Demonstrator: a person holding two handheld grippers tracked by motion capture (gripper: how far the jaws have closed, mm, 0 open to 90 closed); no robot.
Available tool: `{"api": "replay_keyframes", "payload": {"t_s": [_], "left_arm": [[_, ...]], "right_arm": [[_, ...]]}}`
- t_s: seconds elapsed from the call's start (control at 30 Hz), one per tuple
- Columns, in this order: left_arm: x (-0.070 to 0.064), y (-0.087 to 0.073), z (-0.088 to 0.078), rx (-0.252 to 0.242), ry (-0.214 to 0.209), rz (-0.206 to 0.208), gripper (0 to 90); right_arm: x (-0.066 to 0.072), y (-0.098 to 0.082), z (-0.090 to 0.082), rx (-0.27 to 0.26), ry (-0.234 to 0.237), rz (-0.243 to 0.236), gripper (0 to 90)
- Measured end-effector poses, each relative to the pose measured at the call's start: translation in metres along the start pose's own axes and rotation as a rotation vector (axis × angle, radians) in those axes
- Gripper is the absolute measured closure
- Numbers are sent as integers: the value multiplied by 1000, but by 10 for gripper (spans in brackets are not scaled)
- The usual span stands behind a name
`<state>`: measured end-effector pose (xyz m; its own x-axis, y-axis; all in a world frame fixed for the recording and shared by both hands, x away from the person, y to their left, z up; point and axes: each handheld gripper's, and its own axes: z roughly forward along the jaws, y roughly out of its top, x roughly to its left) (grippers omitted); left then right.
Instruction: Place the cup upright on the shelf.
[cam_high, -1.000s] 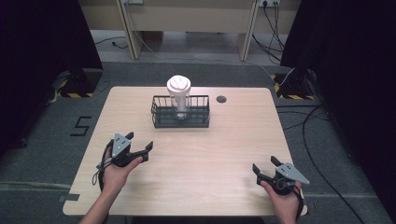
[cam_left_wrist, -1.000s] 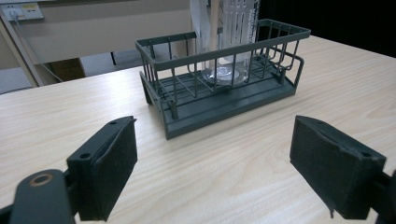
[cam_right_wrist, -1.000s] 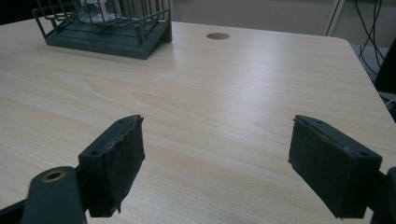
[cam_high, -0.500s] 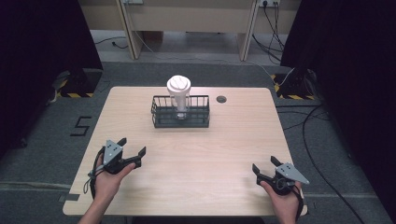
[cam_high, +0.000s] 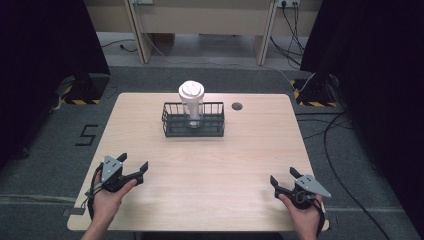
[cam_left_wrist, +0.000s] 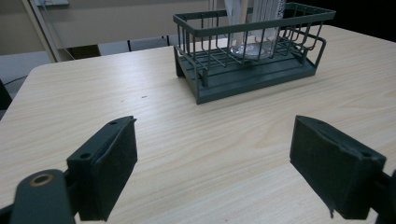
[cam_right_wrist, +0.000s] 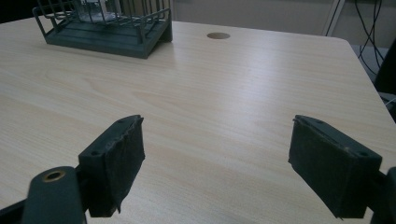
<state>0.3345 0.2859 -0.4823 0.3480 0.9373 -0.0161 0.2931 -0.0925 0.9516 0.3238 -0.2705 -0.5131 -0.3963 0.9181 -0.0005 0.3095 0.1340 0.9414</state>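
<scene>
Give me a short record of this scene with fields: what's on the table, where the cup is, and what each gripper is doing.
table: light wood table, small round hole near the far edge
rack: dark wire basket, far centre
cup: white lidded cup, upright inside the basket
left gripper: open, holding nothing, near left edge
right gripper: open, holding nothing, near right corner

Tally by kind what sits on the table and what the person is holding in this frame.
Wire baskets: 1, the dark basket at the far middle of the table.
Cups: 1, the clear lidded cup standing in that basket.
Grippers: 2, the left gripper and the right gripper, both open.
Total: 4
</scene>
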Motion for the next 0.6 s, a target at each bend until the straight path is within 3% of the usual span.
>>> {"api": "replay_keyframes", "payload": {"t_s": [0.6], "left_arm": [[14, -21, -14, 25, 44, -34, 144]], "right_arm": [[0, 0, 0, 0, -2, -5, 187]]}}
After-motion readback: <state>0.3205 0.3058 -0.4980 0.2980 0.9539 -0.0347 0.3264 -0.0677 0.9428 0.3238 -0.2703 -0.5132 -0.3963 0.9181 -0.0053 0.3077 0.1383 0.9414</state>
